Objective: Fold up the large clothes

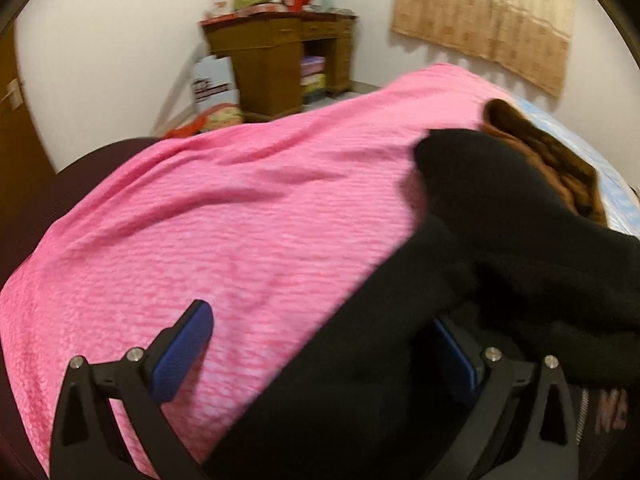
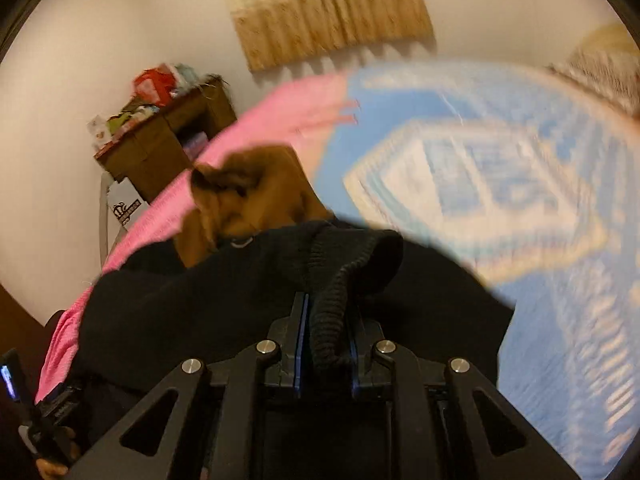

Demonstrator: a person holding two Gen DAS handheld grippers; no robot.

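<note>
A large black knit garment (image 1: 480,248) lies over a pink blanket (image 1: 240,220) on the bed. My left gripper (image 1: 320,340) is open; its left pad (image 1: 184,348) is over the pink blanket, and the black cloth drapes across its right pad (image 1: 456,356). My right gripper (image 2: 326,332) is shut on a ribbed edge of the black garment (image 2: 328,312) and holds it bunched between the pads. A brown garment (image 2: 256,196) lies just beyond the black one; it also shows in the left wrist view (image 1: 552,160).
A wooden desk (image 1: 276,52) piled with clutter stands against the far wall, with boxes (image 1: 212,80) beside it on the floor. A beige curtain (image 1: 488,12) hangs on the wall. A blue patterned bedsheet (image 2: 500,184) covers the right of the bed.
</note>
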